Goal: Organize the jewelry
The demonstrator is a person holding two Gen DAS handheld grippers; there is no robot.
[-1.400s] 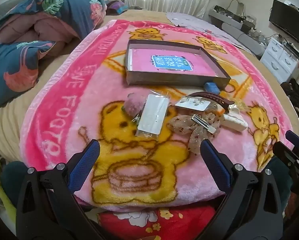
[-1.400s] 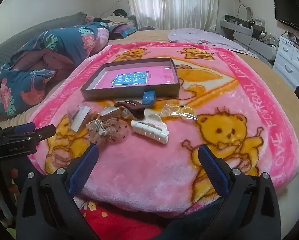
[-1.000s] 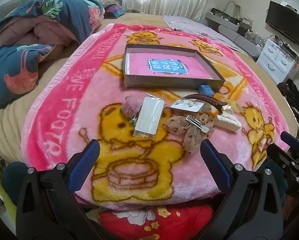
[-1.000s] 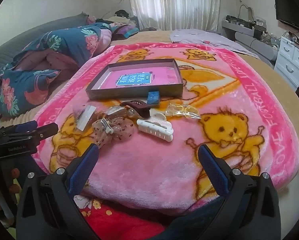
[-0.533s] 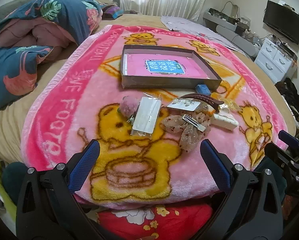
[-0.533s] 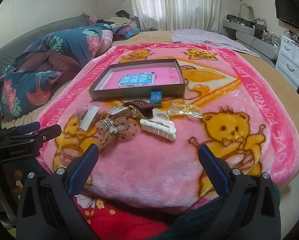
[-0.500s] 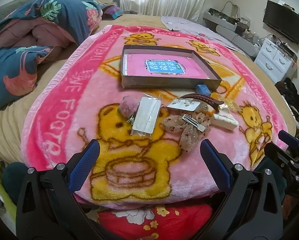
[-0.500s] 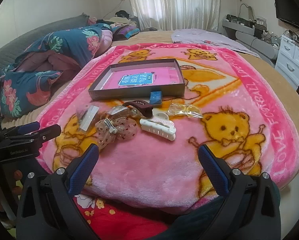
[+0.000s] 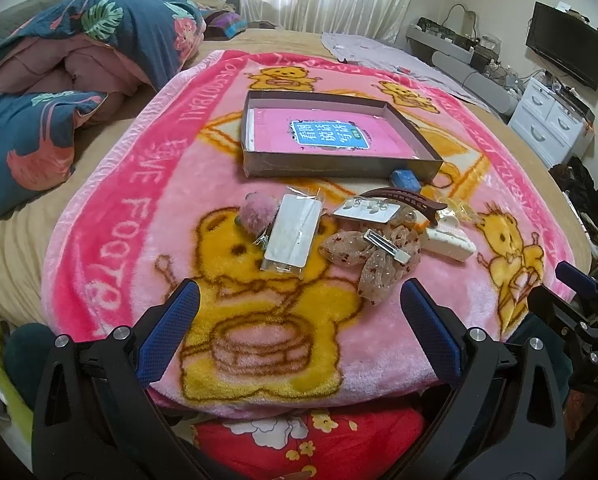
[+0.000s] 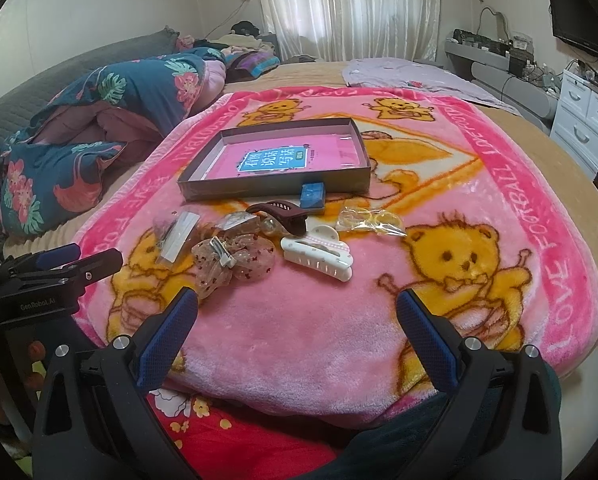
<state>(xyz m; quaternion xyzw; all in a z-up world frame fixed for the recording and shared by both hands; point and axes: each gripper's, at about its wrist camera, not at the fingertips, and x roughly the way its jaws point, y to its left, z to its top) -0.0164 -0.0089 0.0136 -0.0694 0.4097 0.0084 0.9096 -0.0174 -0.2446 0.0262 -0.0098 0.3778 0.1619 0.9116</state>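
Observation:
A shallow grey box (image 9: 259, 162) (image 10: 203, 190) with a pink book inside lies on a pink bear blanket. In front of it lie a pink pompom (image 9: 256, 214), a clear packet (image 9: 293, 235), an earring card (image 9: 367, 210), a brown hair clip (image 9: 407, 197) (image 10: 283, 212), a sheer bow clip (image 9: 373, 256) (image 10: 235, 260), a white claw clip (image 9: 449, 242) (image 10: 319, 258), a blue block (image 9: 405, 178) (image 10: 312, 196) and a bag of yellow rings (image 10: 369, 218). My left gripper (image 9: 299, 316) and right gripper (image 10: 297, 320) are open and empty, near the blanket's front edge.
A folded blue floral quilt (image 9: 39, 92) lies on the left of the bed. A white drawer unit (image 9: 551, 120) and a TV (image 9: 565, 60) stand at the right. A lilac cloth (image 10: 403, 74) lies behind the blanket.
Both grippers have drawn back and risen slightly, so the items sit a little further away in view. Nothing on the blanket has moved.

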